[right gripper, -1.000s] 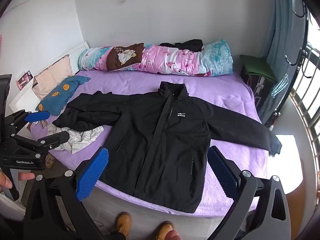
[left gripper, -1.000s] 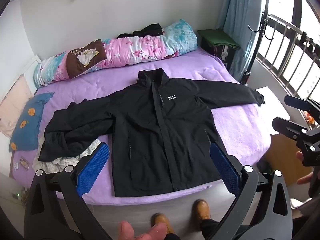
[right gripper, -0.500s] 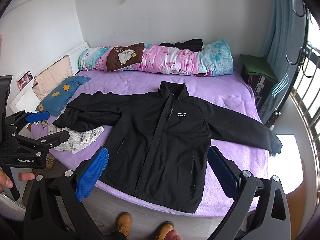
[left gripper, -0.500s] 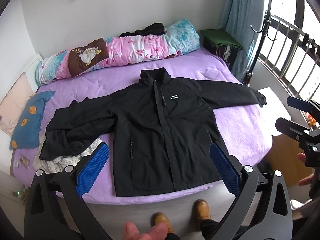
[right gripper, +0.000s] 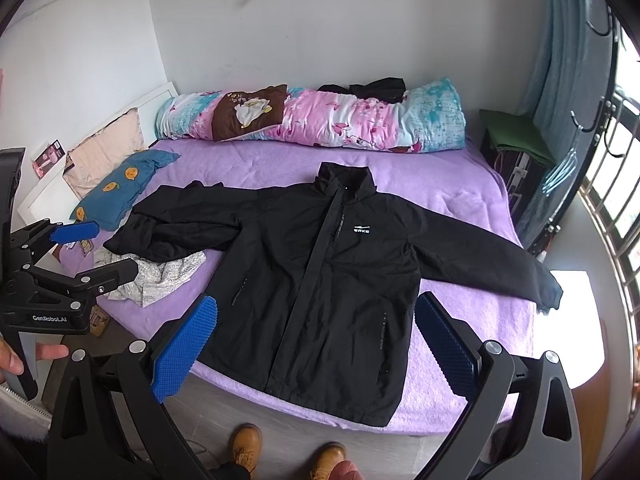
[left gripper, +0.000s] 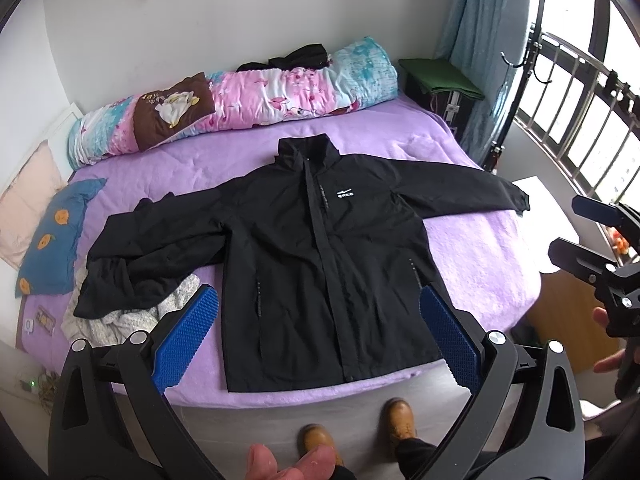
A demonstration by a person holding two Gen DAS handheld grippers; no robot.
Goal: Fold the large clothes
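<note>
Black jacket (left gripper: 320,264): spread flat, front up, zipped, on the purple bed (left gripper: 492,248). Collar at 12 o'clock, hem at 6 o'clock by the near edge; one sleeve stretched toward 3 o'clock, the other bunched at 9 o'clock over a pale crumpled garment (left gripper: 120,316). Its lie matches the frames a second ago; in the left wrist view it sits slightly higher and nearer.

Left gripper (left gripper: 316,334): fingers spread wide, blue pads (left gripper: 186,338) apart, holding nothing, above the hem. Same spread as before.

Right gripper (right gripper: 314,338): fingers spread wide, empty, over the hem at 6 o'clock; unchanged.

Rolled floral quilt (right gripper: 320,120): along the wall at 12 o'clock.

Blue pillow (right gripper: 120,188): at 10 o'clock, beside the bunched sleeve.

Tan boots (right gripper: 246,446): on the floor at 6 o'clock.
</note>
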